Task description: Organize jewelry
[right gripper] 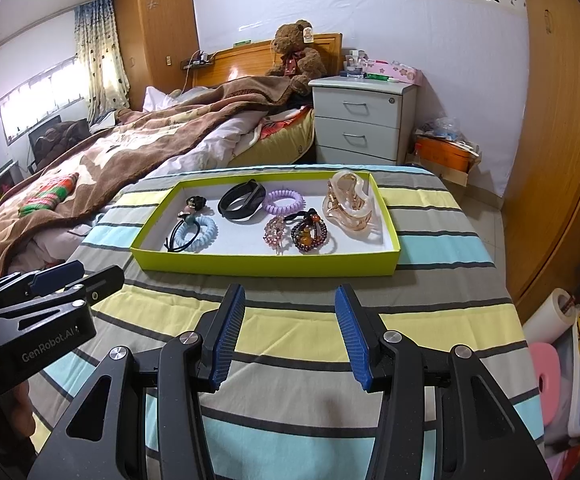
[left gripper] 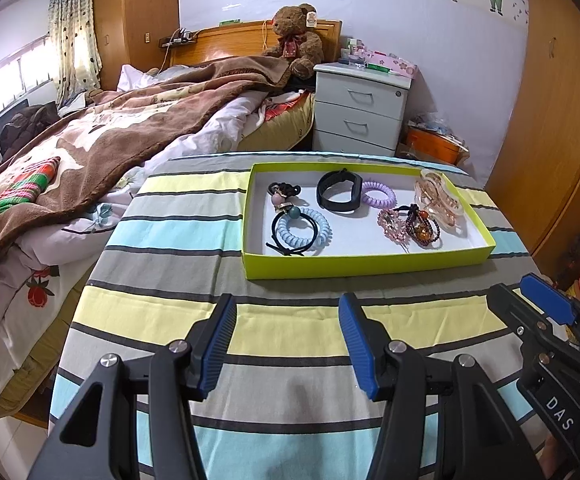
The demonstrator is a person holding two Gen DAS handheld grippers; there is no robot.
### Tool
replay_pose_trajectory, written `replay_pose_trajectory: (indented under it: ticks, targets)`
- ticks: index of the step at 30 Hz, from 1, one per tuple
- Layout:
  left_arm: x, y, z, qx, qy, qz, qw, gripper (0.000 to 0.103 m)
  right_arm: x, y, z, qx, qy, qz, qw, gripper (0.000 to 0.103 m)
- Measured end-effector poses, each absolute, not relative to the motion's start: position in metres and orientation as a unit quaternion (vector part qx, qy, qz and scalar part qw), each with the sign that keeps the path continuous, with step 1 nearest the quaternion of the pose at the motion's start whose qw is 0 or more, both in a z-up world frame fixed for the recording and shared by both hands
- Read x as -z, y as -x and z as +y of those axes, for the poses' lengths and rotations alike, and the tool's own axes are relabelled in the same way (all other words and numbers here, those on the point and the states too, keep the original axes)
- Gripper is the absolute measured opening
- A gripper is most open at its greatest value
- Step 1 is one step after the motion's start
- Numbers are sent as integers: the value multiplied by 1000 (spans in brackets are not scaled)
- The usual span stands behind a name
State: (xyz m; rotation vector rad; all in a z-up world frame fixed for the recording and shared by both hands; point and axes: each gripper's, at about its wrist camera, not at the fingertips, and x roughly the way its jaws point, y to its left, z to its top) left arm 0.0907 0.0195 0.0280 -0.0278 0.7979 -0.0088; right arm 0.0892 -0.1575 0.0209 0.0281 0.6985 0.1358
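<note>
Hovering over the striped cloth [right gripper: 290, 328], the left gripper [left gripper: 288, 320] and right gripper [right gripper: 290, 308] gape empty, the jewelry tray [right gripper: 266, 266] just ahead.

Left tool [left gripper: 288, 344] gapes empty over striped table [left gripper: 170, 236] | green tray [left gripper: 366, 266] of hair ties beyond | right tool [left gripper: 538, 312] near right.

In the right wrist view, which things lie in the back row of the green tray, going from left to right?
Black hair tie with charms → black wristband → purple coil hair tie → clear amber hair claw, all inside the green tray.
</note>
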Motion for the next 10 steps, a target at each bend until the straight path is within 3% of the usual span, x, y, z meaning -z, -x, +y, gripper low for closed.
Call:
replay_pose_trajectory:
  ticks: [10]
  targets:
    - [-27,-91,26,-3,24,389,921,55,-21,-90,-159,-65,-15,342,937,48]
